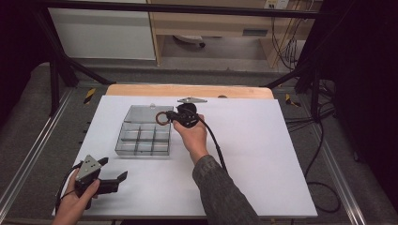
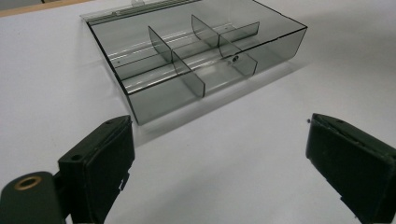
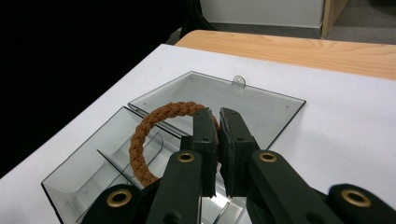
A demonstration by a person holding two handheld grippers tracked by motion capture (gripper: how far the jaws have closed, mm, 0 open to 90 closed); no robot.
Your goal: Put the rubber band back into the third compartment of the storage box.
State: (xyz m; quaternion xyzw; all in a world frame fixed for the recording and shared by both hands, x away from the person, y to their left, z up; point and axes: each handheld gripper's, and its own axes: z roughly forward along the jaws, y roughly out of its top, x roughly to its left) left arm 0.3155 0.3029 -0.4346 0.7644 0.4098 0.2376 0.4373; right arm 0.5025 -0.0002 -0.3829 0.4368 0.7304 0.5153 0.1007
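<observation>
Item: braided brown ring (image 3: 142, 140), clamped in your right gripper (image 3: 218, 122), jaws closed tight on it, held above the far right part of the clear divided box (image 1: 141, 140), mid-table. The right gripper view shows the braid; the high view (image 1: 163, 118) shows its place. Your left gripper (image 1: 115, 169), near left: jaws wide apart, holding nothing, facing the box (image 2: 275, 44).
</observation>
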